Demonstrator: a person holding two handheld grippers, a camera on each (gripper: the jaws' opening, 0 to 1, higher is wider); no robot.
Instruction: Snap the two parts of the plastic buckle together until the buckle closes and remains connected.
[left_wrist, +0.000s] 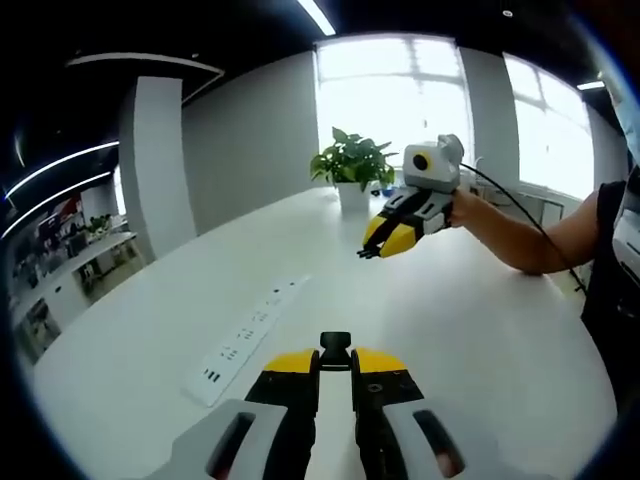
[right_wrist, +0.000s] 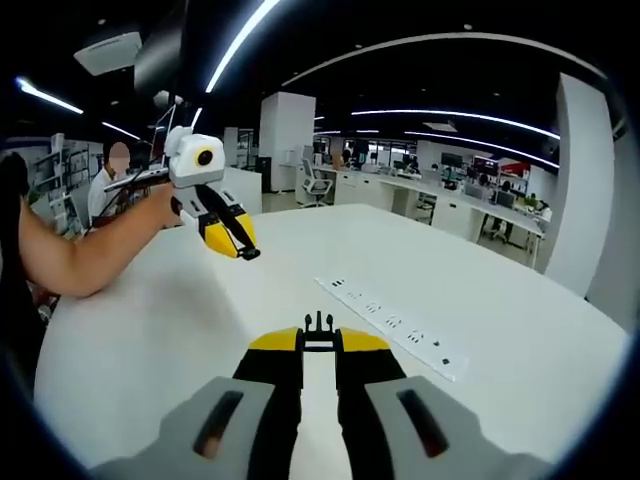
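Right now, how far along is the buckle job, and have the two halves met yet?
Done: each half is picked up. The left gripper is shut on the black plastic socket half; the right gripper is shut on the black pronged plastic half. In hand: both are held above the white table, apart from each other. Left: bring them together, line up prongs and socket, and press until it snaps closed.

Smooth matt white table (left_wrist: 480, 330); black plastic buckle part (left_wrist: 335, 350).
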